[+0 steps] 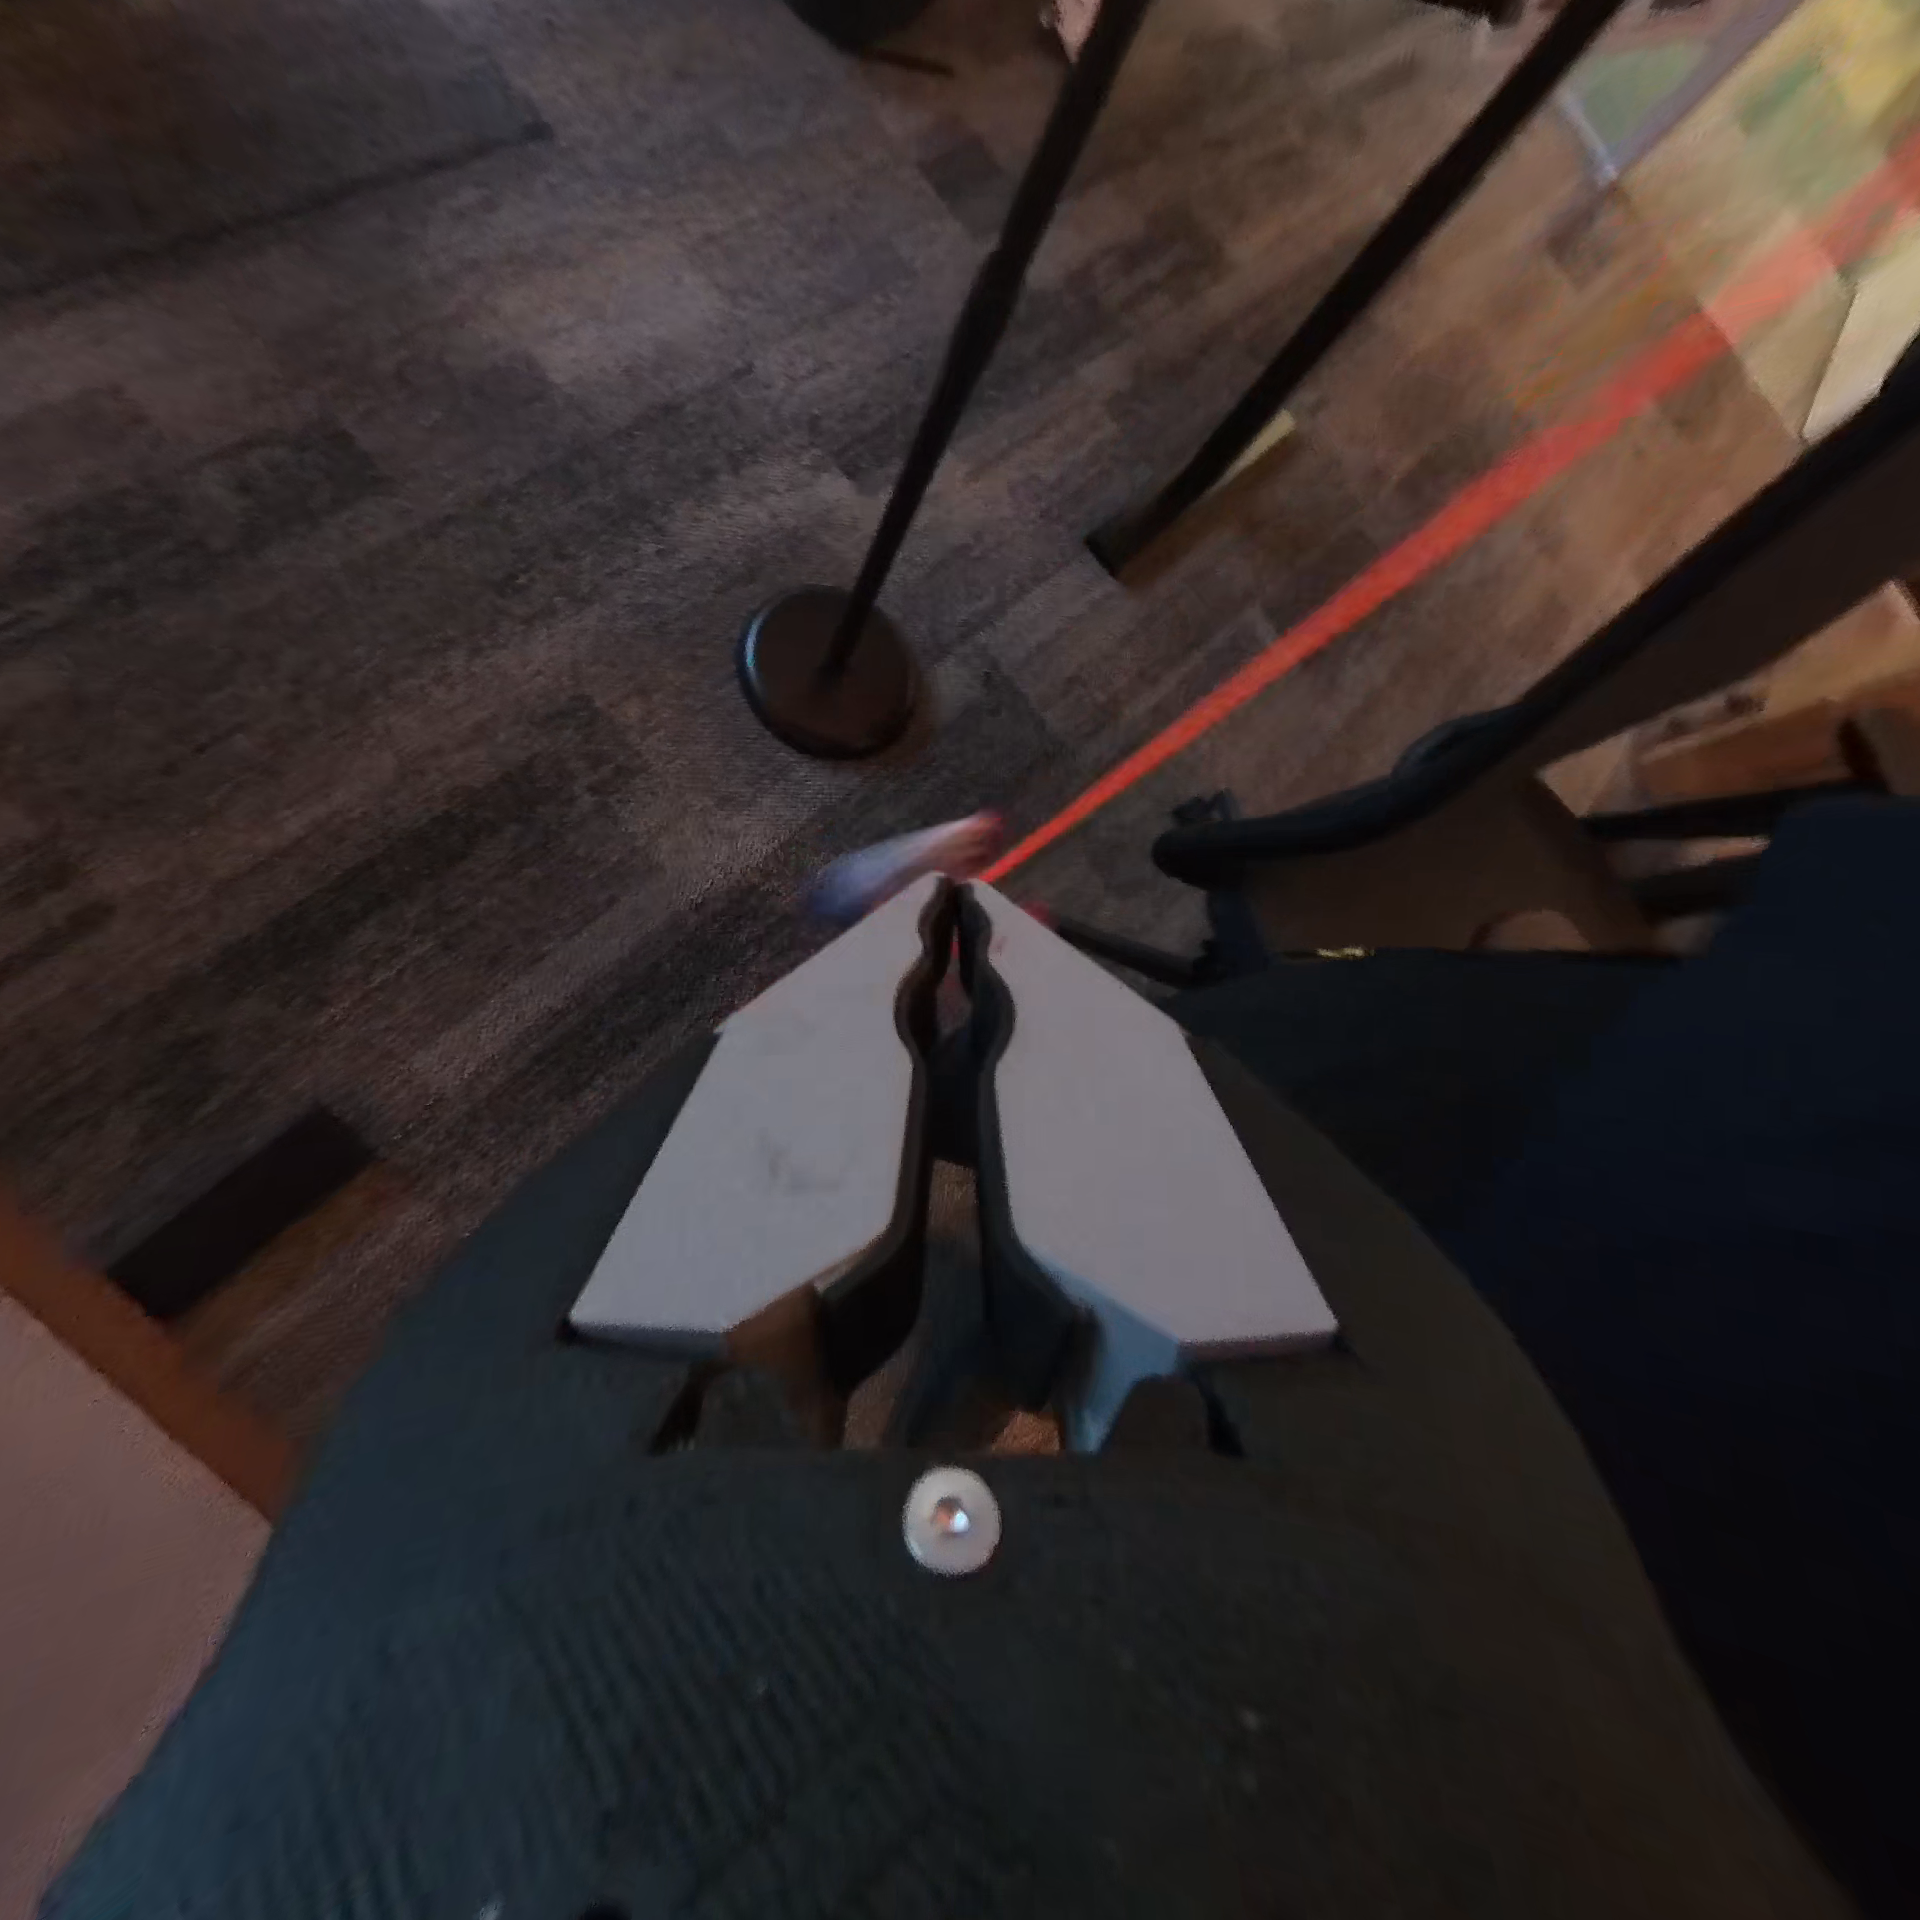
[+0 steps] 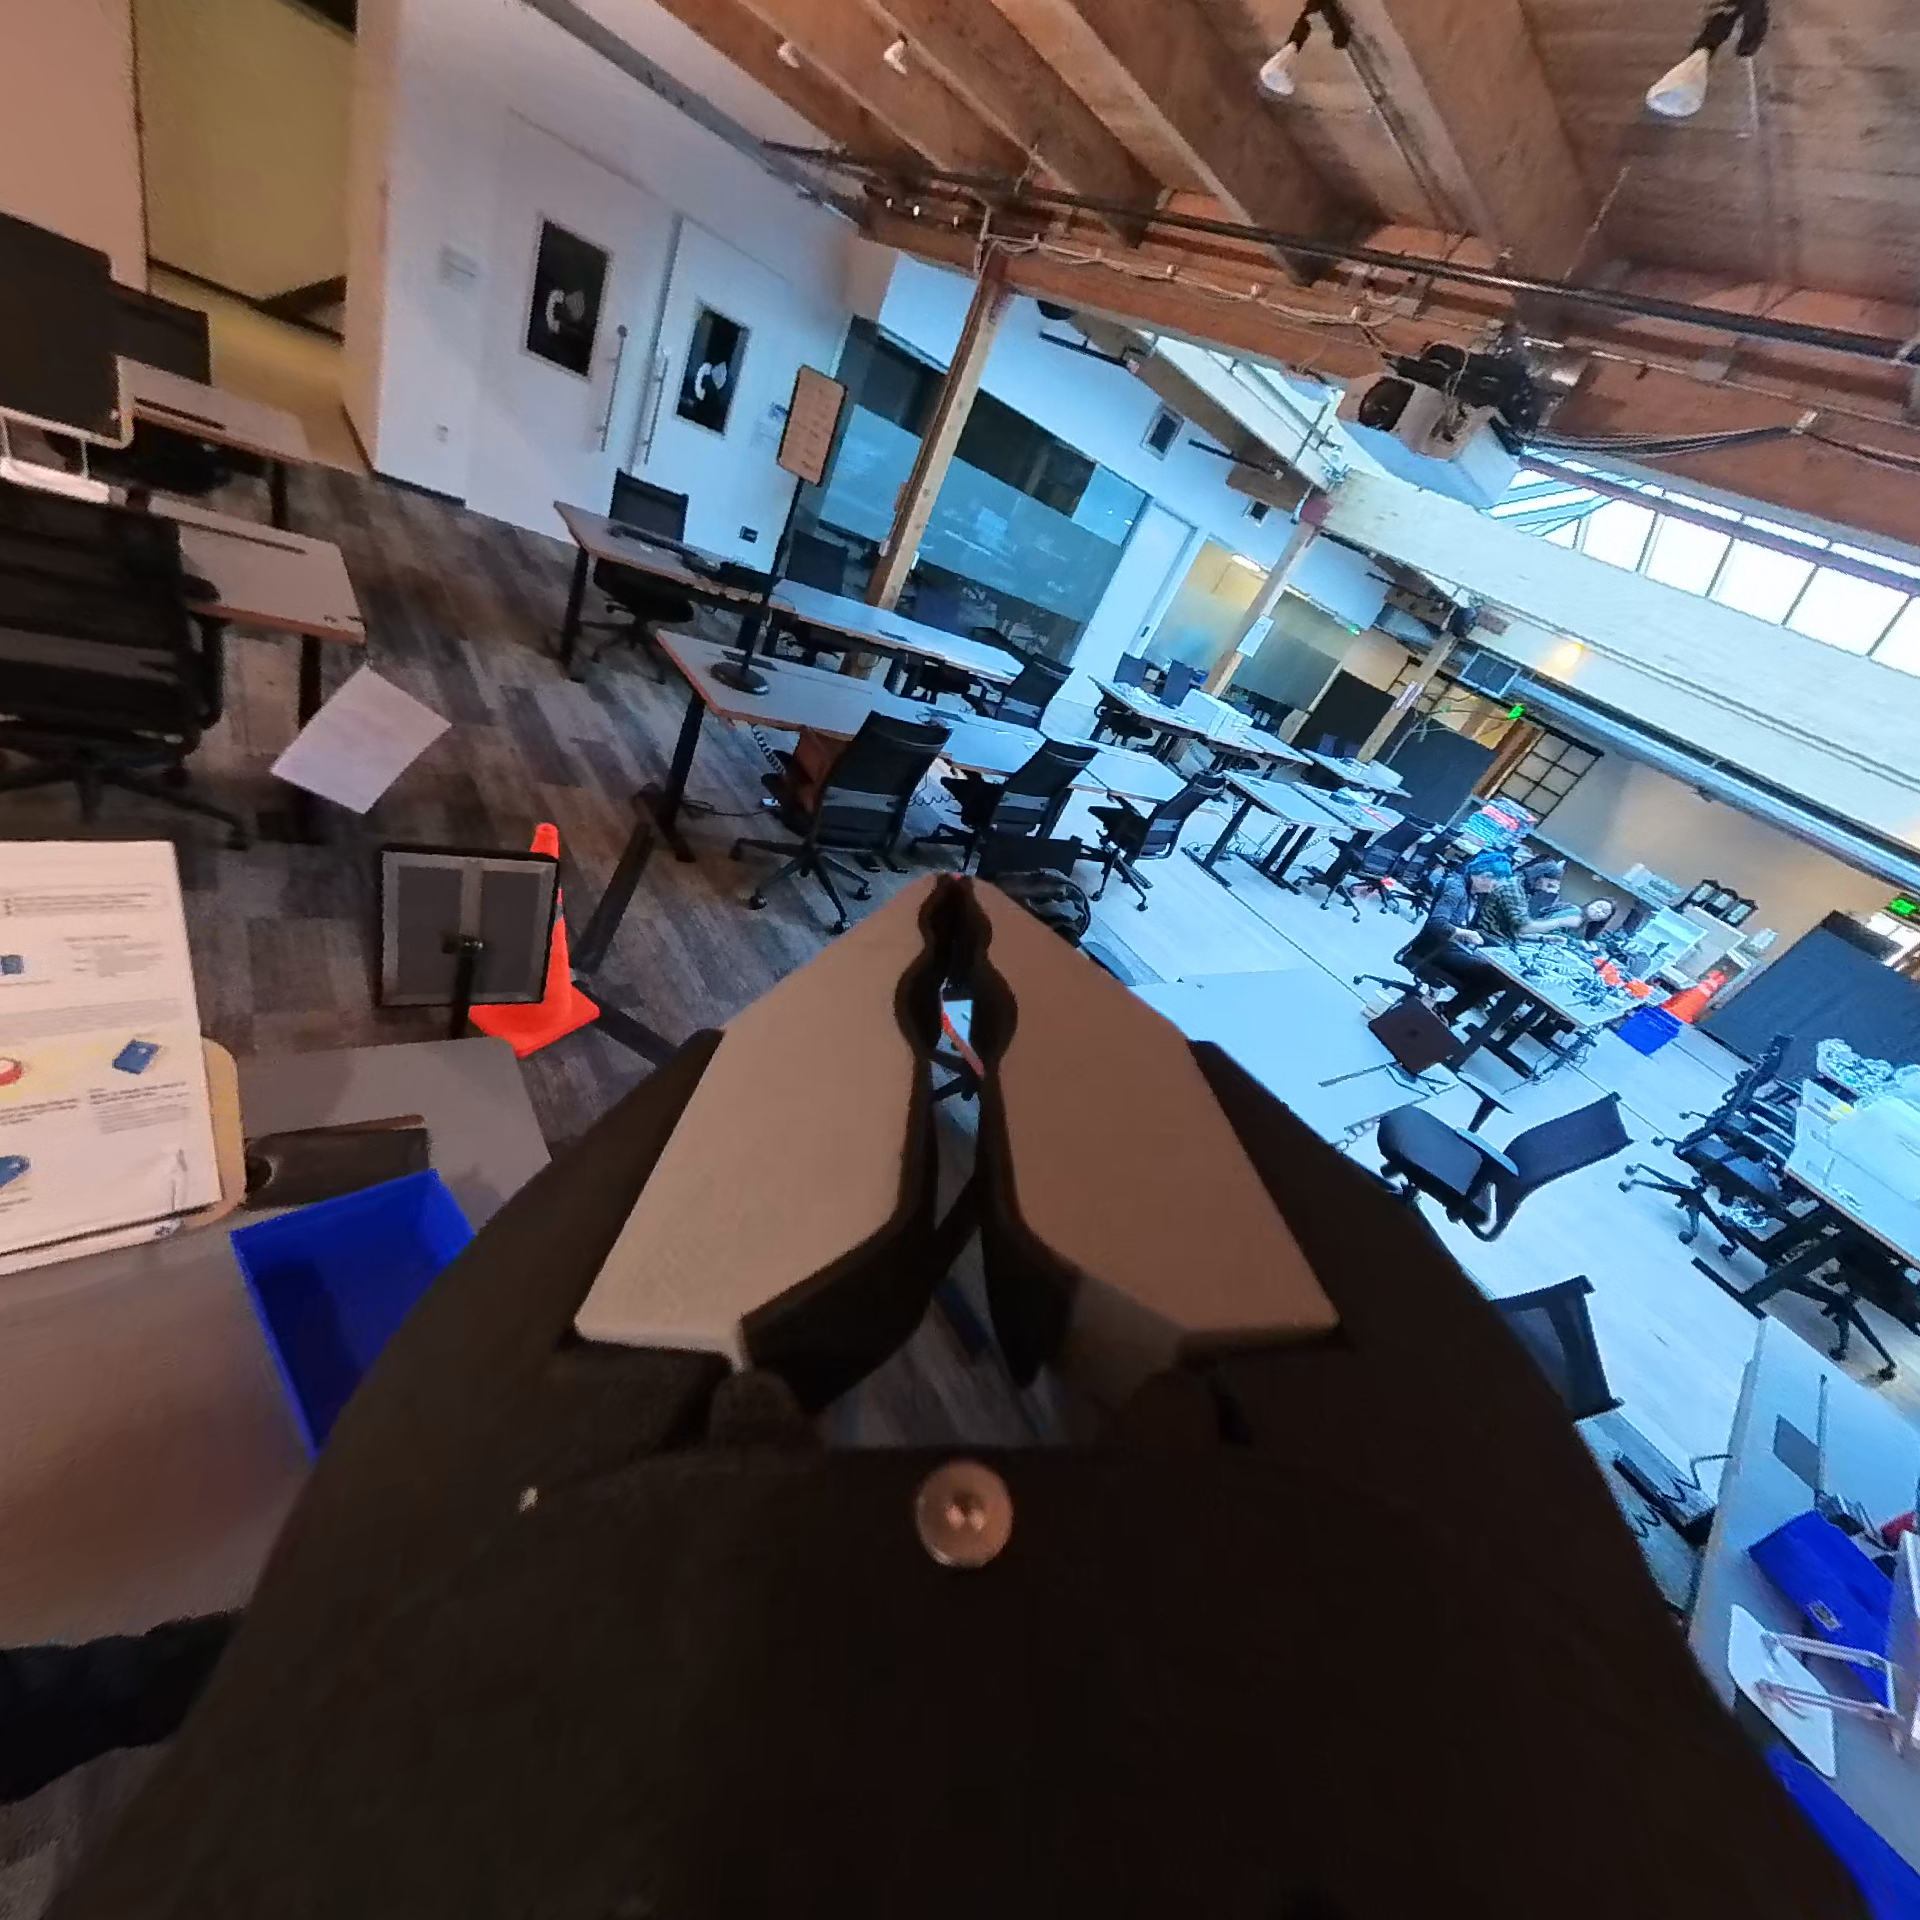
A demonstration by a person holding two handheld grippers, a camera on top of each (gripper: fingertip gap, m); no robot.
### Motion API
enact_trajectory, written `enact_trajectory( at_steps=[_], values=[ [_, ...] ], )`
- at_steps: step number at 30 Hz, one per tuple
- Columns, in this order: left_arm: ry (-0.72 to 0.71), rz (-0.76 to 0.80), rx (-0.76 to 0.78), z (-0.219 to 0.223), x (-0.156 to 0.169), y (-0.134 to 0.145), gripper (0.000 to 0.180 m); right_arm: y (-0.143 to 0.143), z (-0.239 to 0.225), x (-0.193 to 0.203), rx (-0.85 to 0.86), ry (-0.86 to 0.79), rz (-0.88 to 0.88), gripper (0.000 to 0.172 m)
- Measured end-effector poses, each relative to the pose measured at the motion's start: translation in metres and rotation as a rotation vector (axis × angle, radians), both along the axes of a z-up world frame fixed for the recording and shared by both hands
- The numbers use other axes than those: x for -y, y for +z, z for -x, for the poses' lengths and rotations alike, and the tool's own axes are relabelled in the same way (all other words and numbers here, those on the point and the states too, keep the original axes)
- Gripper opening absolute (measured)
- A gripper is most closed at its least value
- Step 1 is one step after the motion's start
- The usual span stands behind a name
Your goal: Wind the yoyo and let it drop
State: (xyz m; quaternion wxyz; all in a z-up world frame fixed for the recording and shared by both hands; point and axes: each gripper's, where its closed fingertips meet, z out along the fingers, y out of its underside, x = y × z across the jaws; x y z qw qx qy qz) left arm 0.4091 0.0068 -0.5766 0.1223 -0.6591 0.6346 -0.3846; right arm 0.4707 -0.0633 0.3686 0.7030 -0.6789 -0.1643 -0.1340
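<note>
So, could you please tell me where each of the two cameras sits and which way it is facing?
Left wrist view: on the left gripper, looking down at grey carpet; closed fingers, a taut red string running from the tips, a blurred yoyo.
Right wrist view: on the right gripper, facing level across an office of desks; closed fingers, a red strand at the tips.
Shared: red string only.

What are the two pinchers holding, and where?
Left gripper pinches the red yoyo string at its fingertips. Right gripper is shut too; what it holds cannot be told.
</note>
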Motion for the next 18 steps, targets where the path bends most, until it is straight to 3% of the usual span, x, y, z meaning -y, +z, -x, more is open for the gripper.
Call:
enact_trajectory(
  at_steps=[5, 9, 11, 12, 18],
  values=[
    [0.035, 0.149, 0.099, -0.008, -0.014, 0.026, 0.0, -0.002, 0.015, 0.01, -0.002, -0.008, 0.01, 0.0],
    [-0.21, 0.363, 0.264, -0.019, 0.035, 0.076, 0.034, 0.001, 0.029, 0.011, 0.034, -0.061, 0.028, 0.0],
    [-0.282, 0.408, 0.3, -0.019, 0.051, 0.086, 0.053, 0.005, 0.035, 0.014, 0.049, -0.087, 0.031, 0.0],
    [-0.327, 0.439, 0.315, -0.017, 0.061, 0.091, 0.053, 0.007, 0.037, 0.015, 0.054, -0.096, 0.032, 0.0],
    [-0.473, 0.329, 0.274, -0.032, 0.127, 0.073, 0.066, 0.012, 0.059, 0.015, 0.044, -0.069, 0.023, 0.0]
  ],
)
